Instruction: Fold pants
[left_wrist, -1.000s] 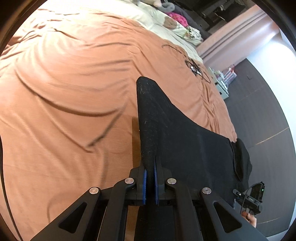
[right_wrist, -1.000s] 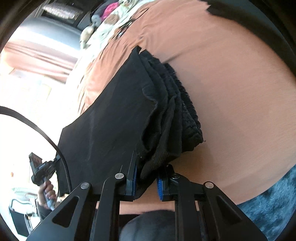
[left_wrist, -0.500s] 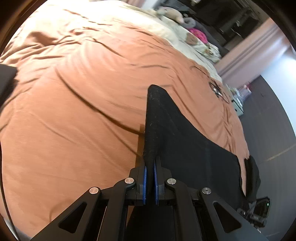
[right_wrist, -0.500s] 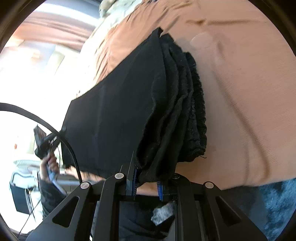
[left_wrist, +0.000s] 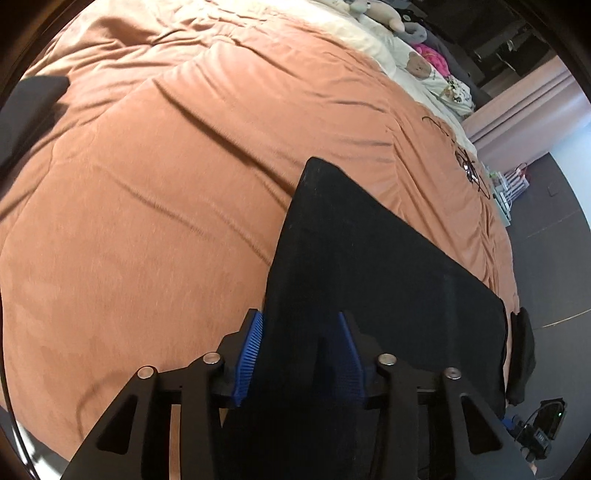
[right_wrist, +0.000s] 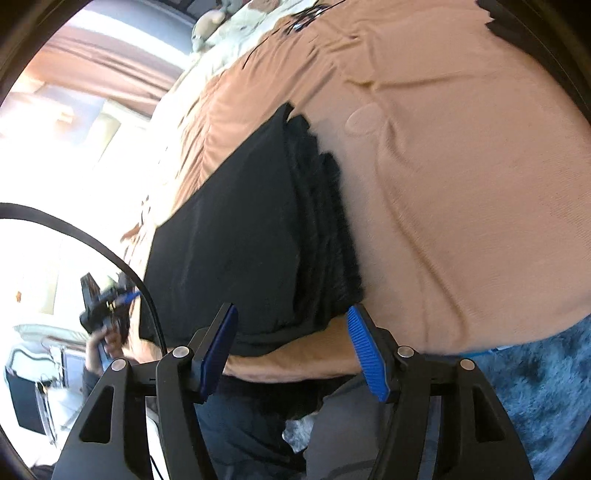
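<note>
Black pants (left_wrist: 369, 266) lie folded flat on an orange-brown bedspread (left_wrist: 147, 206). In the left wrist view my left gripper (left_wrist: 301, 356) has its jaws opening, and the pants' near corner lies loose between the blue pads (left_wrist: 253, 354), no longer pinched. In the right wrist view the pants (right_wrist: 236, 229) show stacked folded layers along their right side. My right gripper (right_wrist: 293, 350) is also opening, pads (right_wrist: 369, 354) wide apart, with the pants' near edge resting on the bed just ahead of them. A hand holds the left gripper (right_wrist: 99, 306) at the far left.
Cream bedding with soft toys (left_wrist: 417, 62) lies at the bed's far end. A dark item (left_wrist: 29, 110) sits at the bed's left edge. A blue-grey fluffy rug (right_wrist: 535, 387) lies below the bed edge. A black cable (right_wrist: 110, 258) arcs past on the left. Dark floor (left_wrist: 554, 240) lies beyond.
Both grippers were shut on the pants' edge and now stand apart. The lifted cloth has dropped flat onto the bed.
</note>
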